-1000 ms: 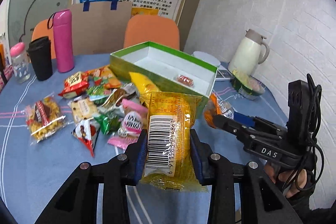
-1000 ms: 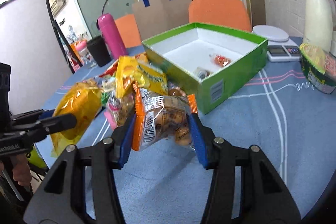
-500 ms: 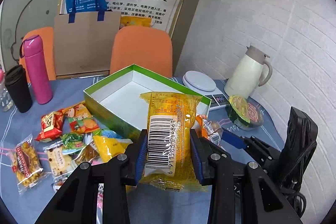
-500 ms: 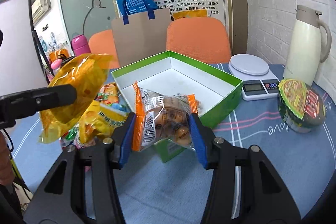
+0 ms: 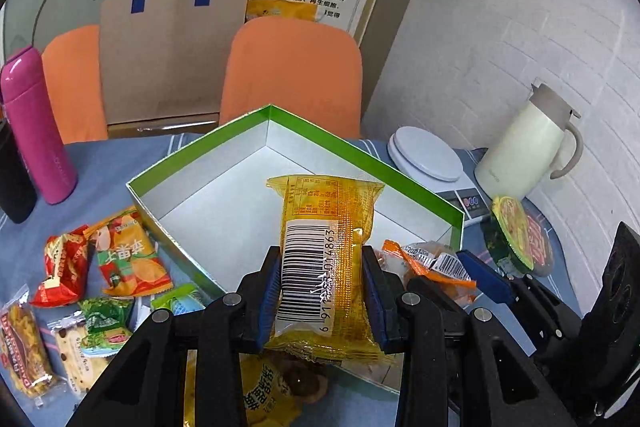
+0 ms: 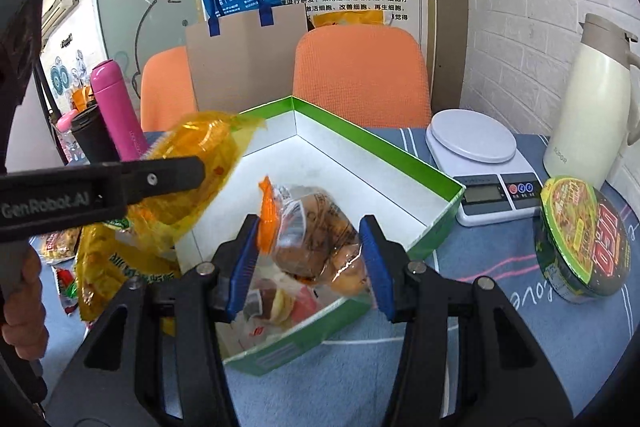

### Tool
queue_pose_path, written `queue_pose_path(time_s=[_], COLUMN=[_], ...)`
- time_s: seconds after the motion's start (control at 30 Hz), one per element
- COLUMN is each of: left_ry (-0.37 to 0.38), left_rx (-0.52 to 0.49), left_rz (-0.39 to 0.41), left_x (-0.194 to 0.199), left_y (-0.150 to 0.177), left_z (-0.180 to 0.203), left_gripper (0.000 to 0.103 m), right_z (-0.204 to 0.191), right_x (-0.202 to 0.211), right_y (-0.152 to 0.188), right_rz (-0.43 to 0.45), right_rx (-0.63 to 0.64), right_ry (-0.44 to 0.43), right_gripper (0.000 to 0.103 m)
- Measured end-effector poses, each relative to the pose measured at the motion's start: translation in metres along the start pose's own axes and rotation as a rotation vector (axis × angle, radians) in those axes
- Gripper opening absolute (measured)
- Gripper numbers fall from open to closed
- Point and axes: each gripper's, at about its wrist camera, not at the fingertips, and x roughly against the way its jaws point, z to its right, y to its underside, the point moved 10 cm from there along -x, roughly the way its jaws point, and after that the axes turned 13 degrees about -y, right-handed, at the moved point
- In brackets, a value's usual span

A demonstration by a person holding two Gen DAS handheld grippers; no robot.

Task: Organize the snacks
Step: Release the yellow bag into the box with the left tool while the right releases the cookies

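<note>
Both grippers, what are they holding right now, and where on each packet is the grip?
The left gripper clamps a yellow snack packet across its lower middle, at the barcode. The right gripper pinches a clear orange-edged packet by its two sides.

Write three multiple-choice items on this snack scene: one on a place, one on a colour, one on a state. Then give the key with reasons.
1. Where is the scale?
A. inside the box
B. on the table, right of the box
C. on a chair

2. What colour is the box outside?
A. green
B. red
C. black

3. What is the left tool doing?
A. hanging open
B. gripping a yellow packet
C. gripping the flask

Key:
1 B: the scale stands beside the box's right wall.
2 A: its rim and outer walls are green.
3 B: both pads press the yellow packet, held over the box.
</note>
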Motion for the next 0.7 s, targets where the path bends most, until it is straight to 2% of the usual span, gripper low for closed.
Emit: queue_pose_path(time_s=[0.07,0.1,0.13,0.17,0.2,0.27,0.47,0.57,0.7], left_ry=[-0.008,-0.018,-0.026,-0.034,-0.048,-0.07,-0.086,-0.072,-0.059], left_rx=[0.007,0.008,0.009,0.015,0.026,0.037,0.011,-0.004,-0.044], left_rz=[-0.013,-0.014,-0.008,0.012,0.037,0.06,0.064,0.072,0.066], left_x=[-0.007,-0.008,-0.008,-0.006,-0.003,0.002,0.012,0.026,0.052], left_y=[0.003,0.005,0.006,0.006,0.005,0.004,0.006,0.009,0.023], left_z=[-0.002,-0.005,-0.008,-0.011,-0.015,-0.021,-0.024,-0.022,-0.022], left_gripper=[0.042,0.056,0.076,0.083,0.087,0.089,0.091,0.091,0.091], right_z=[-0.001,-0.001,0.0,0.001,0.004,0.01,0.022,0.013,-0.009], right_x=[-0.003,-0.003,-0.001,0.003,0.008,0.014,0.026,0.035,0.05], right_y=[-0.001,0.0,0.001,0.001,0.001,0.002,0.008,0.011,0.017], right_rz=[0.009,0.003,0.002,0.017,0.035,0.042,0.035,0.038,0.046], right_rx=[0.04,0.067,0.088,0.106,0.119,0.115,0.002,-0.029,-0.024], right_ry=[0.007,0.017,0.034,0.058,0.083,0.112,0.088,0.057,0.012], right_gripper=[0.059,0.066,0.081,0.087,0.087,0.087,0.087,0.091,0.092])
